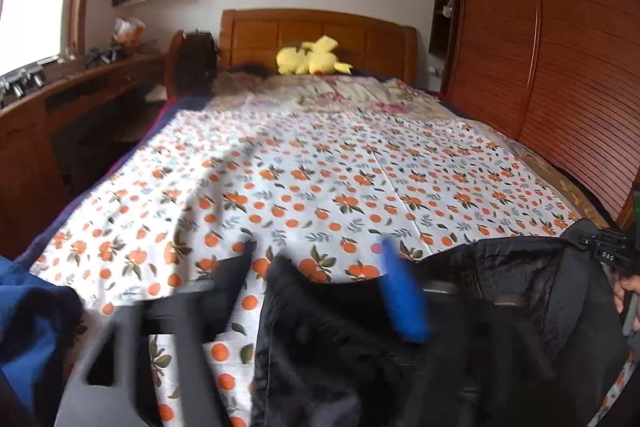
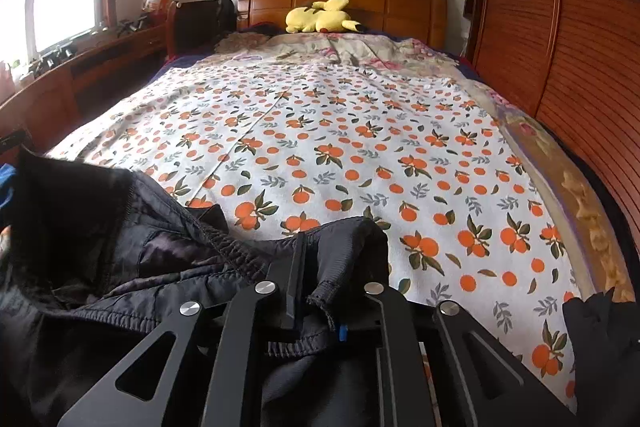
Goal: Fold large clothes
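Jacket (image 1: 340,347), black and padded, lies in a rumpled heap on the near end of the bed (image 1: 320,167), right under and just ahead of both of your tools. None of it looks folded yet. Its zip and lining show between the two tools, and an elastic hem (image 2: 240,247) runs just left of the right tool.

Your left tool (image 1: 320,287) is blurred, but its jaws stand wide apart. A lobe of the black cloth sits between the dark finger and the blue-padded one, and neither pad presses on it, so this tool holds nothing.

Your right tool (image 2: 320,267) is narrow. A frayed edge of the jacket rises between its fingers and drapes over the right one, hiding that fingertip. The cloth looks pinched there, though the grip seems light.

Ahead of both tools the orange-print sheet runs clear to a yellow plush toy (image 2: 320,15) by the headboard. A blue garment (image 1: 28,315) lies left of the left tool, apart from the jacket.

You appear to be at the laying-out step: the jacket is down on the bed but not spread.

The next move probably calls for freeing the right tool's edge. After that, find two matching points, such as shoulders or hem corners, one for each tool. Draw them apart and forward onto the open sheet so the jacket lies flat before the first fold. The padding is bulky and slippery-looking, so take a deep bite of cloth.
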Demonstrator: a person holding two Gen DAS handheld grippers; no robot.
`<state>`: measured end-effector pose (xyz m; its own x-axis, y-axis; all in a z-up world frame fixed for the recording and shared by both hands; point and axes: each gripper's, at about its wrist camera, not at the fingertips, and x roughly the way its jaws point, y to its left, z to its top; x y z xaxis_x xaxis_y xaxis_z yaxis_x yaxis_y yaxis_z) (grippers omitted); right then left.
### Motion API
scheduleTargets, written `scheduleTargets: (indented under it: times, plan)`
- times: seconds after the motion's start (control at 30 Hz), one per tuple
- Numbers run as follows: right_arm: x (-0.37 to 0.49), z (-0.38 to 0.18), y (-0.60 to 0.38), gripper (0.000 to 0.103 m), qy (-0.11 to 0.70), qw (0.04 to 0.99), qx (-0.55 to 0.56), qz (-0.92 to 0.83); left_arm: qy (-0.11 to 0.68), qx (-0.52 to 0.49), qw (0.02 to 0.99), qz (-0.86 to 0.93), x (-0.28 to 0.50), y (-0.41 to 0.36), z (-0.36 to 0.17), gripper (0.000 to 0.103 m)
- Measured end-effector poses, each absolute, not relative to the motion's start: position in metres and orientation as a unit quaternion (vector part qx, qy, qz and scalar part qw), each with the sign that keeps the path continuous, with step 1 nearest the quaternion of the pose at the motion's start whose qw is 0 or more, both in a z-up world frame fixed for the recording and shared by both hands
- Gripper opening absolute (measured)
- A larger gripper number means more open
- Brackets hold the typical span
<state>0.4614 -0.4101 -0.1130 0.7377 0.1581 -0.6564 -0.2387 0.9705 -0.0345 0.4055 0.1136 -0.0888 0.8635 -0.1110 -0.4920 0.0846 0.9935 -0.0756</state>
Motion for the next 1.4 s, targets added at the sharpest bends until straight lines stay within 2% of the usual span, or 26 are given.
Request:
scheduleTargets:
  times: [0.13,0.17,0.2,0.27,0.3,0.33,0.47,0.53,0.63,0.97,1.03,1.1,1.13,1.17,1.2,1.4]
  plan:
    - [0.461,-0.109,-0.408,0.018,0.357,0.927,-0.051,0.104,0.258,-0.030,0.964,-0.058,0.390,0.115,-0.089,0.078]
    - [0.463,-0.110,-0.408,0.034,0.367,0.922,-0.038,0.115,0.257,-0.032,0.964,-0.060,0.384,0.115,-0.089,0.081]
    - [0.465,-0.110,-0.408,0.056,0.373,0.919,-0.026,0.125,0.255,-0.033,0.964,-0.063,0.379,0.115,-0.090,0.082]
    - [0.462,-0.107,-0.406,0.072,0.362,0.925,-0.029,0.112,0.251,-0.038,0.965,-0.071,0.364,0.113,-0.093,0.083]
    - [0.459,-0.103,-0.402,0.087,0.343,0.934,-0.052,0.089,0.251,-0.040,0.964,-0.074,0.359,0.111,-0.094,0.083]
    - [0.458,-0.099,-0.402,0.090,0.333,0.937,-0.056,0.086,0.251,-0.045,0.964,-0.080,0.352,0.109,-0.097,0.083]
    - [0.458,-0.086,-0.401,0.091,0.328,0.939,-0.052,0.085,0.250,-0.049,0.962,-0.097,0.332,0.099,-0.106,0.083]
    - [0.453,-0.082,-0.390,0.089,0.326,0.938,-0.068,0.097,0.250,-0.036,0.962,-0.106,0.324,0.091,-0.110,0.083]
    - [0.445,-0.084,-0.364,0.082,0.337,0.929,-0.077,0.135,0.244,-0.025,0.962,-0.123,0.312,0.083,-0.112,0.088]
    - [0.437,-0.120,-0.268,0.064,0.404,0.886,-0.098,0.206,0.239,-0.019,0.962,-0.133,0.295,0.086,-0.117,0.095]
    - [0.443,-0.126,-0.258,0.057,0.420,0.880,-0.109,0.194,0.240,-0.022,0.961,-0.133,0.294,0.090,-0.118,0.095]
    - [0.451,-0.134,-0.251,0.038,0.436,0.874,-0.117,0.182,0.241,-0.023,0.961,-0.134,0.293,0.093,-0.119,0.096]
    - [0.454,-0.137,-0.251,0.034,0.442,0.871,-0.119,0.180,0.241,-0.021,0.961,-0.134,0.292,0.094,-0.119,0.096]
    - [0.459,-0.141,-0.249,0.019,0.449,0.867,-0.124,0.178,0.241,-0.020,0.961,-0.134,0.293,0.094,-0.119,0.096]
    - [0.463,-0.144,-0.249,0.011,0.451,0.866,-0.125,0.176,0.241,-0.019,0.961,-0.134,0.292,0.095,-0.120,0.096]
    - [0.488,-0.151,-0.242,0.006,0.443,0.872,-0.135,0.159,0.247,-0.022,0.959,-0.138,0.296,0.096,-0.124,0.096]
